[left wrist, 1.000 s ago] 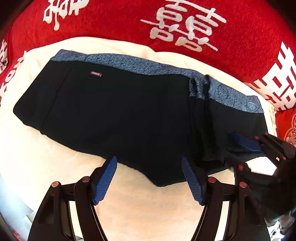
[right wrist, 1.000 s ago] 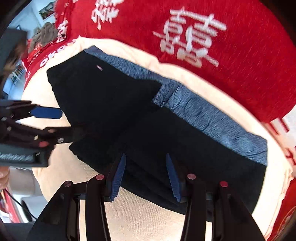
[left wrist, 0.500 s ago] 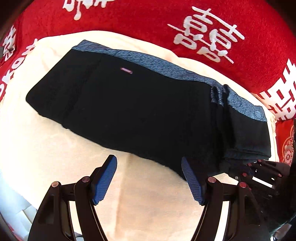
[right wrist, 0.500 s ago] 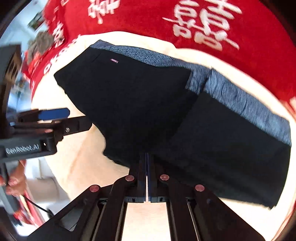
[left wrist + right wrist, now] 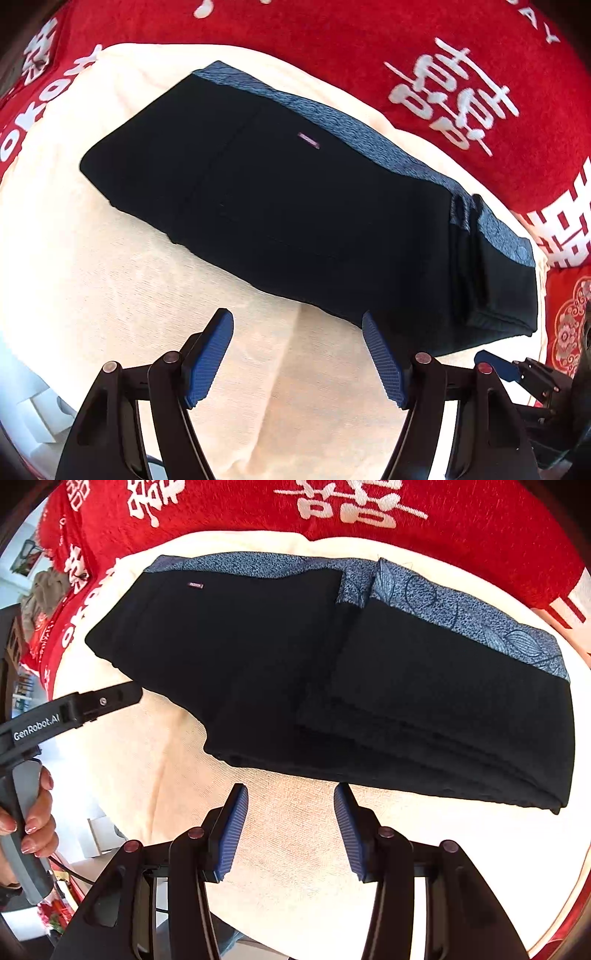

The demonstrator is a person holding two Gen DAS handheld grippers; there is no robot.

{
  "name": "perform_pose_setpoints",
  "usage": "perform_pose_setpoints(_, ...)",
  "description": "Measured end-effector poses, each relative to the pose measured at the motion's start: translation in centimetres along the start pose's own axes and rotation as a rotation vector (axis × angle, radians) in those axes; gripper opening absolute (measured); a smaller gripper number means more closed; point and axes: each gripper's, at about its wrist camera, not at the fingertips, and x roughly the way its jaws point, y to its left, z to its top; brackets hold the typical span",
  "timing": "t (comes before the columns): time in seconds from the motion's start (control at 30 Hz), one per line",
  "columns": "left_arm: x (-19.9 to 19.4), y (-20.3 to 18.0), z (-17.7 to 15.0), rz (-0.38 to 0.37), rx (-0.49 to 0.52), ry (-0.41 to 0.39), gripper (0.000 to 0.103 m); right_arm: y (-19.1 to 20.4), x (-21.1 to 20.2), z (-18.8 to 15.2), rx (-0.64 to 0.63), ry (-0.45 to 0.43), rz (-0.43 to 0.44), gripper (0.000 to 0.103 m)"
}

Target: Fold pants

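Note:
Black pants (image 5: 295,214) with a blue patterned waistband (image 5: 354,129) lie flat on a cream cloth (image 5: 110,280), their right end folded over in layers (image 5: 443,709). My left gripper (image 5: 297,325) hovers open over the cream cloth just in front of the pants' near edge, nothing between its blue pads. My right gripper (image 5: 290,797) is in front of the folded end; its jaws are opening and hold nothing. The right gripper's tip (image 5: 495,363) shows at the lower right of the left wrist view. The left gripper's body (image 5: 70,712) shows at the left of the right wrist view.
A red blanket with white characters (image 5: 369,48) surrounds the cream cloth (image 5: 295,849). A person's hand (image 5: 33,812) grips the left gripper's handle at the left edge. Room clutter lies beyond the red blanket (image 5: 229,509) at far left.
The right gripper shut on the pants' near edge, then let go and opened, backing onto the cream cloth. The left gripper drew back off the pants and shifted left, staying open.

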Motion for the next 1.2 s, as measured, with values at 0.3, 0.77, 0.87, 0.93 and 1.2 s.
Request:
perform_pose_setpoints(0.3,-0.2,2.9,1.1,-0.001,-0.059,-0.013,0.073,2.4,0.6,2.4,-0.039,-0.017,-0.019,0.055)
perform_pose_setpoints(0.77,-0.1,9.7,2.9,-0.195,-0.284,-0.094,0.073,3.3,3.3,3.9,-0.056,0.025,-0.030,0.067)
perform_pose_setpoints(0.87,0.7,11.0,3.2,-0.287,-0.326,-0.111,0.073,3.3,3.4,3.9,-0.066,0.025,-0.030,0.068)
perform_pose_setpoints(0.93,1.4,11.5,3.4,-0.334,-0.337,-0.121,0.073,3.2,3.4,3.9,-0.066,0.021,-0.024,0.068)
perform_pose_setpoints(1.2,2.9,12.9,4.2,-0.433,-0.414,-0.156,0.073,3.0,3.3,3.5,-0.064,0.005,-0.016,0.068)
